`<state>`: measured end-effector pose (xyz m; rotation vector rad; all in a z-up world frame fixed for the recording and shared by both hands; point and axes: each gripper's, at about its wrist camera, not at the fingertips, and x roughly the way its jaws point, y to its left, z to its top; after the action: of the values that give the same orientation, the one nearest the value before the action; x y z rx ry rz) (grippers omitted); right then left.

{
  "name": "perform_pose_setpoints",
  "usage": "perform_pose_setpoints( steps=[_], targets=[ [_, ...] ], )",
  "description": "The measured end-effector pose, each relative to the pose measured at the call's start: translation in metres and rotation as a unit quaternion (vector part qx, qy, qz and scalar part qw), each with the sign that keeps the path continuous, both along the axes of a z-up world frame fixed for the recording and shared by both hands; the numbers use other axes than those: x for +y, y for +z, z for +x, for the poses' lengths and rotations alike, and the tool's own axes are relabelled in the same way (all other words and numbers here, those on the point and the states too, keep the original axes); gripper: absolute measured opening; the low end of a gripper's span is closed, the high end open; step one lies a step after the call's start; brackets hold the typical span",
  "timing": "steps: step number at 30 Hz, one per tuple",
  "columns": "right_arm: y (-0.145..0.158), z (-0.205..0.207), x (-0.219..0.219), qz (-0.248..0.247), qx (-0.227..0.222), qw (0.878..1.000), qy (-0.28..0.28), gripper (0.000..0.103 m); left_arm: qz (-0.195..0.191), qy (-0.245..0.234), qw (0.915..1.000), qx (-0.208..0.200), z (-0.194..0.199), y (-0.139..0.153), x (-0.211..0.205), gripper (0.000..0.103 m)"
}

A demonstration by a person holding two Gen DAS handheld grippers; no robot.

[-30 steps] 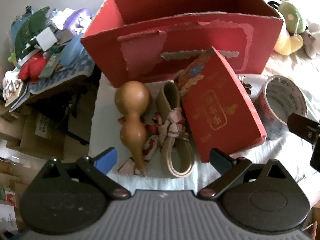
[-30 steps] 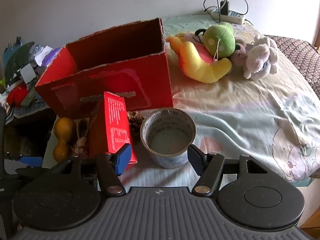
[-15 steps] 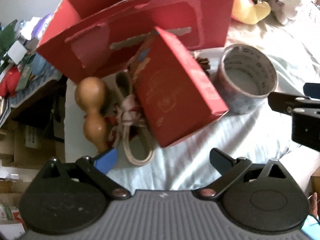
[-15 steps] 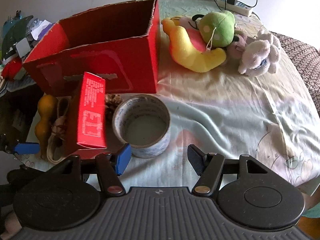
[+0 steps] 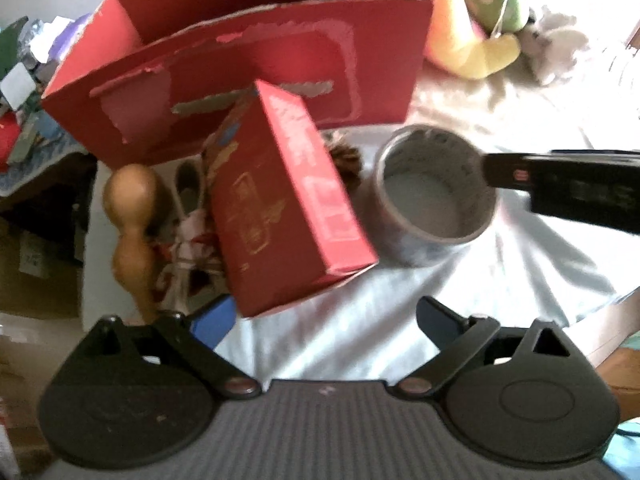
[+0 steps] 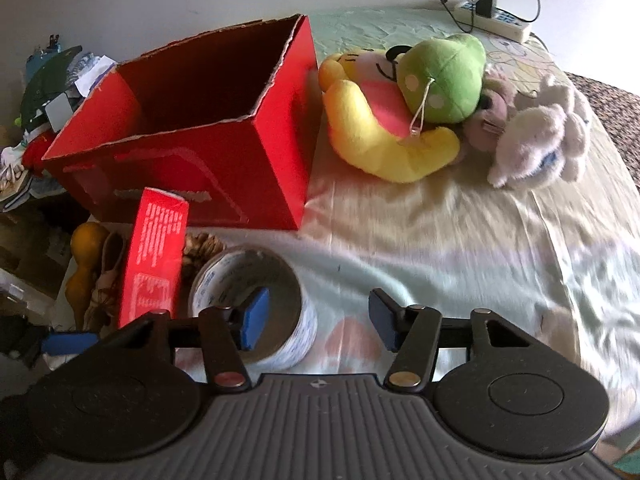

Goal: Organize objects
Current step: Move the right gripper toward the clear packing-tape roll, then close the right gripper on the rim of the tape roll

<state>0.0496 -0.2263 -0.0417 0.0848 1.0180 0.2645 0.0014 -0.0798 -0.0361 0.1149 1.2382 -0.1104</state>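
2 tools move in: the right tool (image 6: 316, 322), jaws closing, now straddles the tape roll's (image 6: 256, 304) wall beside the red carton (image 6: 154, 256); left tool (image 5: 324, 316) spread, empty.

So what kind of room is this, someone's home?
Most likely a bedroom at home: plush toys lie on a cartoon-print bedsheet, a power strip sits by the wall, and clutter is piled on a side table.

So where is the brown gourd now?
In both wrist views, the brown gourd lies at the far left of the cloth, in front of the big red cardboard box, beside the beige strap.
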Motion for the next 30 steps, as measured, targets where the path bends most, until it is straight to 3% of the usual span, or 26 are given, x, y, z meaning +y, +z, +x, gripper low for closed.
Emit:
perform_pose_setpoints(
  steps=[4, 11, 14, 15, 17, 20, 23, 26, 28, 30],
  targets=[
    [-0.011, 0.016, -0.002, 0.005, 0.009, 1.0, 0.019, 0.051, -0.045, 0.017, 0.9988, -0.007, 0.002, 0.004, -0.005, 0.089],
    [-0.028, 0.034, 0.0, 0.023, 0.041, 0.997, 0.061, 0.04, -0.067, 0.038, 0.997, -0.005, 0.004, 0.009, -0.007, 0.089],
    [-0.031, 0.037, 0.0, 0.03, 0.051, 0.995, 0.084, 0.027, -0.072, 0.031, 0.9969, 0.002, -0.003, 0.013, -0.003, 0.089],
    [-0.031, 0.037, -0.001, 0.038, 0.051, 0.994, 0.092, 0.019, -0.074, 0.07, 0.9948, 0.002, -0.007, 0.017, -0.002, 0.089],
    [-0.03, 0.037, -0.002, 0.044, 0.052, 0.992, 0.104, 0.01, -0.096, 0.056, 0.9939, 0.0, -0.013, 0.026, -0.001, 0.089],
    [-0.029, 0.035, -0.003, 0.04, 0.048, 0.991, 0.116, 0.008, -0.131, 0.039, 0.9904, -0.022, -0.017, 0.042, -0.005, 0.089],
    [-0.028, 0.033, -0.008, 0.038, 0.047, 0.991, 0.12, 0.009, -0.131, 0.037, 0.9901, -0.034, -0.008, 0.045, -0.017, 0.089],
    [-0.026, 0.03, -0.017, 0.041, 0.045, 0.991, 0.121, 0.009, -0.132, 0.048, 0.99, -0.015, 0.008, 0.033, -0.025, 0.077],
    [-0.024, 0.028, -0.023, 0.045, 0.039, 0.991, 0.119, 0.009, -0.138, 0.054, 0.9889, -0.003, 0.017, 0.024, -0.028, 0.063],
    [-0.021, 0.026, -0.029, 0.048, 0.032, 0.992, 0.115, 0.009, -0.148, 0.06, 0.9871, 0.007, 0.022, 0.016, -0.031, 0.06]
  ],
)
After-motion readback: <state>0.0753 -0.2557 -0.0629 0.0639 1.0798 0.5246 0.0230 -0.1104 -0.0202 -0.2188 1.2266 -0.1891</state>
